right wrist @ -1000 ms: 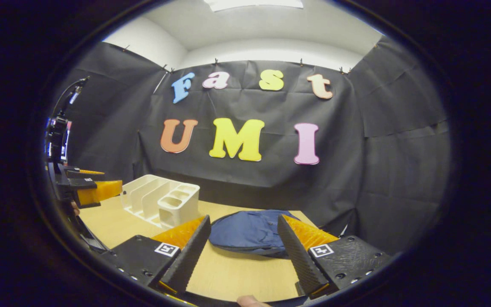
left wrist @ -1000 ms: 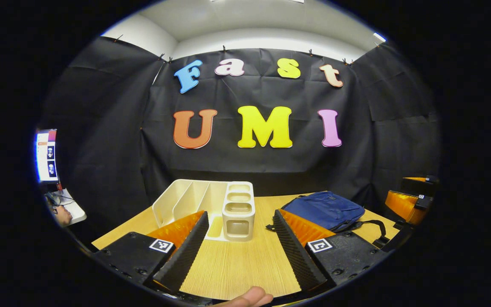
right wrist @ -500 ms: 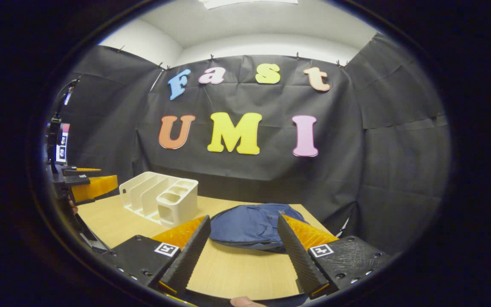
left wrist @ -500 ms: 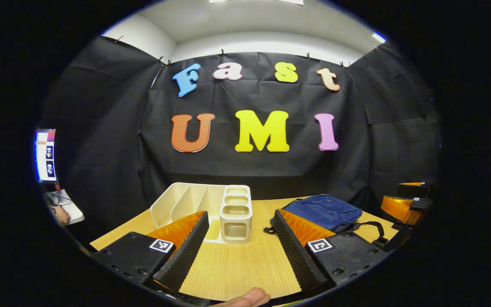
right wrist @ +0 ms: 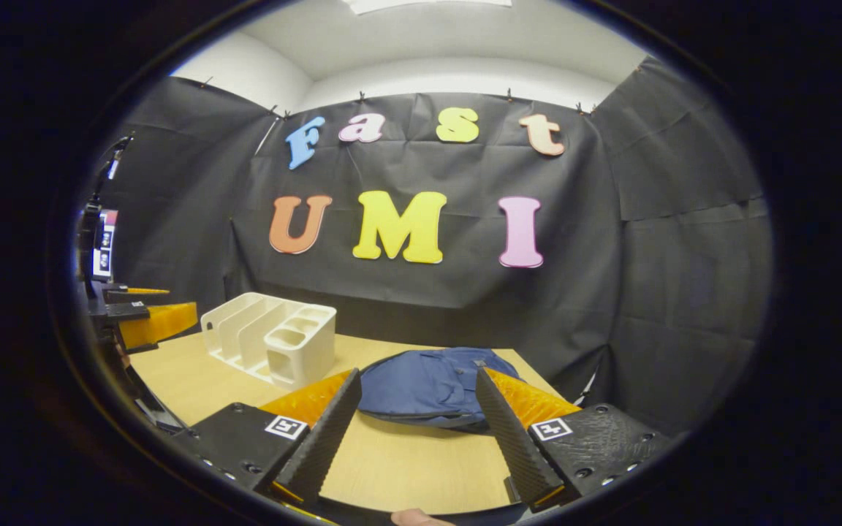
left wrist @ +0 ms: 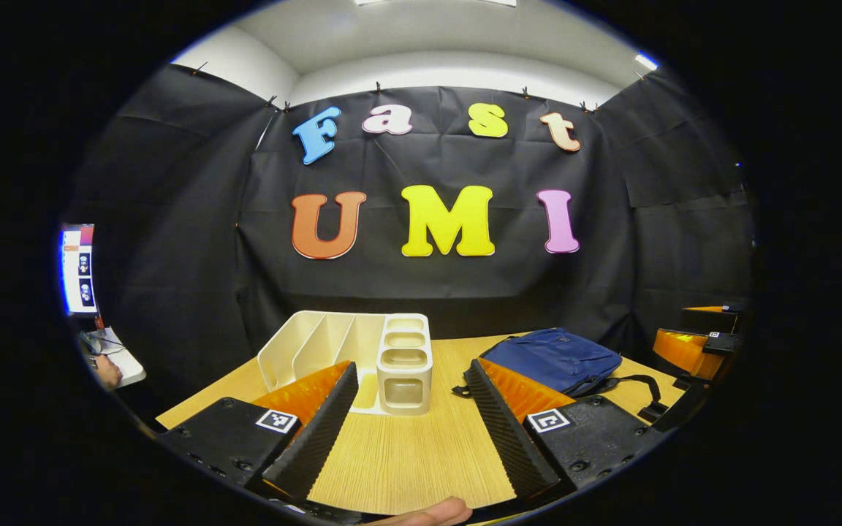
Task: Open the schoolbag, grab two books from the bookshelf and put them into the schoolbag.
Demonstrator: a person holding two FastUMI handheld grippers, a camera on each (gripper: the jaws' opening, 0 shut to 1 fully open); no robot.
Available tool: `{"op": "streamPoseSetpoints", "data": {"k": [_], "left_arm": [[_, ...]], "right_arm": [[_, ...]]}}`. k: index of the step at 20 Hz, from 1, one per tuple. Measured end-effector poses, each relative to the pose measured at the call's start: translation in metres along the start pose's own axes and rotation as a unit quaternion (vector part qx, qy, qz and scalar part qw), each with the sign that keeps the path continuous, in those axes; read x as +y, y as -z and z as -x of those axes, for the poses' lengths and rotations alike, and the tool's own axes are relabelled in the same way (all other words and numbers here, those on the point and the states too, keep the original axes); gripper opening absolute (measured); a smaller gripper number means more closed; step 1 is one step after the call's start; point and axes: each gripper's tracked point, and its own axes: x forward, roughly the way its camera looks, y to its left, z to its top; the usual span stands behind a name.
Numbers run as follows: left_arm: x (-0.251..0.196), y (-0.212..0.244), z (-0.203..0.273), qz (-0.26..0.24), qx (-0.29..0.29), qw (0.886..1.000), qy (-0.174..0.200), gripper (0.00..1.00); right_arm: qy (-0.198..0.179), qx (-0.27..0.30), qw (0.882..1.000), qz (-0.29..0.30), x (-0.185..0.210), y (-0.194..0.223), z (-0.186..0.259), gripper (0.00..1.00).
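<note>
Barely anything has shifted since a second ago: your right gripper has tipped a touch lower, so the schoolbag sits a little higher between its fingers, and your left gripper has hardly drifted at all. Both sets of fingers stand spread wide, holding nothing, above the near edge of the worktop. The schoolbag lies flat and still closed at the far right of the worktop, with its strap trailing toward you. The white bookshelf stands well apart on the left, straight ahead of your left gripper, and I cannot make out any books in its slots from here. Now the risks, as I judge them: the bag is soft and loose, so tugging the zip with one gripper may just drag it across the worktop unless the other pins it. That trailing strap could snag a finger. The light bookshelf could slide or tip when you pull a book.
</note>
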Motion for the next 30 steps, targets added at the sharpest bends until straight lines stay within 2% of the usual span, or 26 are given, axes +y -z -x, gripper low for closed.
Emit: {"op": "streamPoseSetpoints", "data": {"k": [25,29,30], "left_arm": [[-0.008,0.007,-0.003,-0.027,0.012,1.000,-0.005,0.98],[-0.010,0.006,-0.003,-0.028,0.009,1.000,-0.002,0.98],[-0.011,0.006,-0.003,-0.028,0.009,1.000,-0.001,0.98]], "right_arm": [[-0.007,0.030,0.999,-0.013,0.000,0.025,-0.008,0.95],[-0.010,0.035,0.999,-0.011,0.001,0.029,-0.008,0.95],[-0.010,0.037,0.999,-0.012,0.001,0.030,-0.007,0.98]]}}
